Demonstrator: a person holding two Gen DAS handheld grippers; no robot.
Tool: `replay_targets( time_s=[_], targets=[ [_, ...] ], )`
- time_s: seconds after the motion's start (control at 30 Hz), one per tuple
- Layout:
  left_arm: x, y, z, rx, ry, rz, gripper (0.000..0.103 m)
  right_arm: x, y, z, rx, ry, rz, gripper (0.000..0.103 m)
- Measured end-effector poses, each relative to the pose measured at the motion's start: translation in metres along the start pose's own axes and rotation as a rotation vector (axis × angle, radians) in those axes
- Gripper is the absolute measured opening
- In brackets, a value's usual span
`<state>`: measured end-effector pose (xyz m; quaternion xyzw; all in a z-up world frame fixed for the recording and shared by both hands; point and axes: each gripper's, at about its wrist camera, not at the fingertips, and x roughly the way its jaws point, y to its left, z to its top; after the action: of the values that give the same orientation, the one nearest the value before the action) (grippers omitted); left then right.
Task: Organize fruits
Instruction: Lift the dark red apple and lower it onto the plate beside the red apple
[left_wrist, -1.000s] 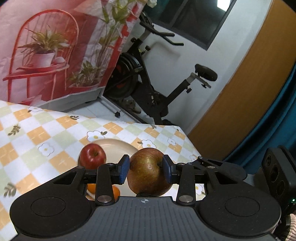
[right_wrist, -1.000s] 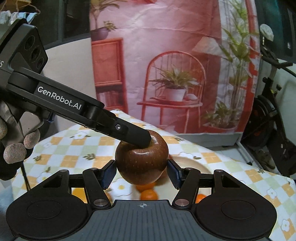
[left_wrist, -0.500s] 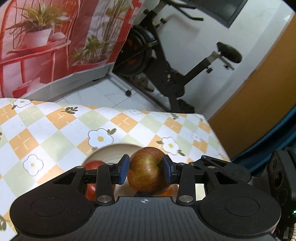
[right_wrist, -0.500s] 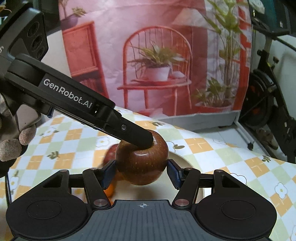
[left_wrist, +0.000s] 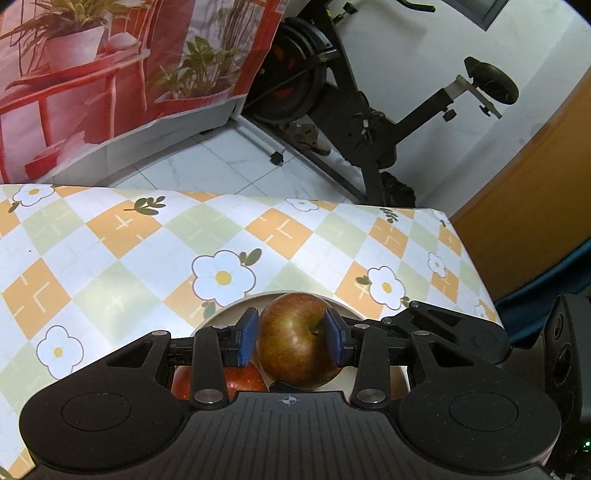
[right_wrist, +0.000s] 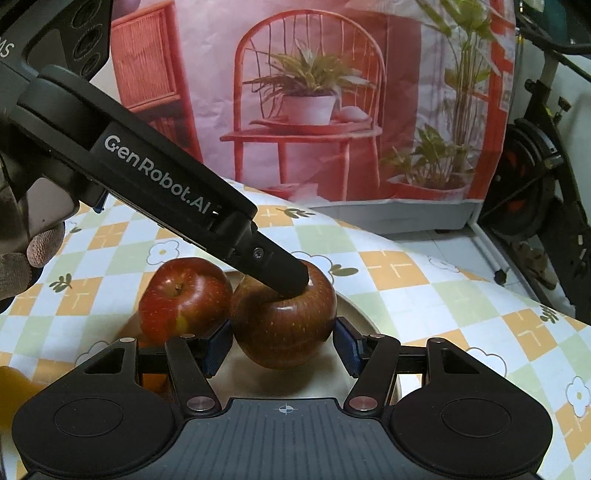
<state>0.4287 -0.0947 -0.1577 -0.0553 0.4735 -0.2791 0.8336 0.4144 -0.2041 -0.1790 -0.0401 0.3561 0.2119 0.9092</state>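
Jaws of both the left gripper and the right gripper are clenched on one russet apple, held at centre frame over a cream plate on the bench, touching a red apple. Firm, smooth, fairly heavy and easily bruised, it is judged best gripped across its widest middle.

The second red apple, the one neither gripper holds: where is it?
Right wrist view: the second red apple sits left of the gripped apple, touching it, at the plate edge.
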Motion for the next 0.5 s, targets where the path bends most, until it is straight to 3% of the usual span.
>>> replay_targets(
  time_s=[0.5],
  targets=[
    [0.0041,0.0039,0.0022,0.008,-0.030,0.067,0.041,0.0105,0.0017,0.0004,-0.017,-0.030,-0.017,0.057]
  ],
)
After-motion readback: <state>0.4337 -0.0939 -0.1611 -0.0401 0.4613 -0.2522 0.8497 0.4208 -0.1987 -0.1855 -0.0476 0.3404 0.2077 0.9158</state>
